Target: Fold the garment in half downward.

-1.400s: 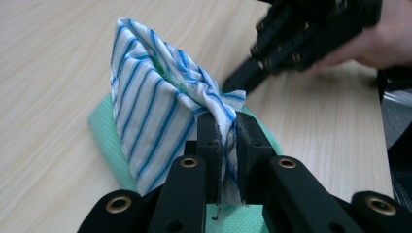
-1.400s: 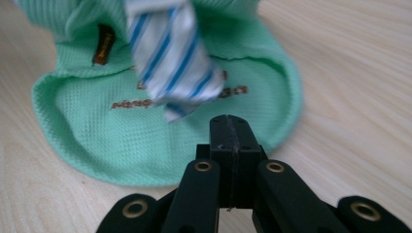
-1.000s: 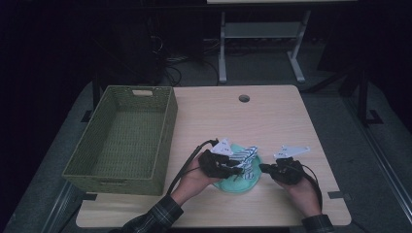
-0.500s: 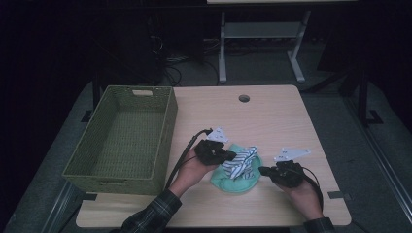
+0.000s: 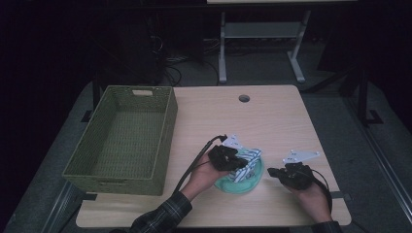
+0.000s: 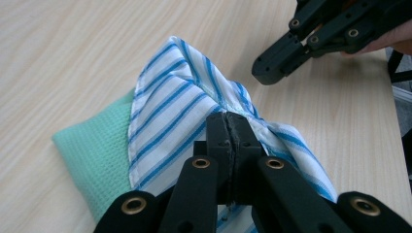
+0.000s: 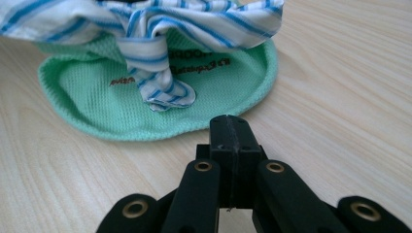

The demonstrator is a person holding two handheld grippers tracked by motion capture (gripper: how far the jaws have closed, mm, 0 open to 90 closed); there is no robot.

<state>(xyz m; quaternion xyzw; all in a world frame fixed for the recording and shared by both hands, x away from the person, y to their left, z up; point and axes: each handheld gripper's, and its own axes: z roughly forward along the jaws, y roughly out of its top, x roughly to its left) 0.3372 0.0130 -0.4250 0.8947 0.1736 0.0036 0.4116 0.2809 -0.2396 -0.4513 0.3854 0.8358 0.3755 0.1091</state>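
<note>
1. Two cloths lay on the bench (image 5: 272,116): one striped cloth (image 6: 180,97) on top of one green cloth (image 7: 97,107).
2. The left gripper (image 6: 228,127) had just closed its jaws, pinching a fold of the striped cloth.
3. The right gripper (image 7: 228,127), jaws closed on nothing, stood at 3 o'clock of the cloths.
4. One green basket (image 5: 121,136) stood at 9 o'clock.

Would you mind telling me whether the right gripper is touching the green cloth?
Apart. The right gripper view shows bare table between the shut right gripper and the green cloth.
</note>
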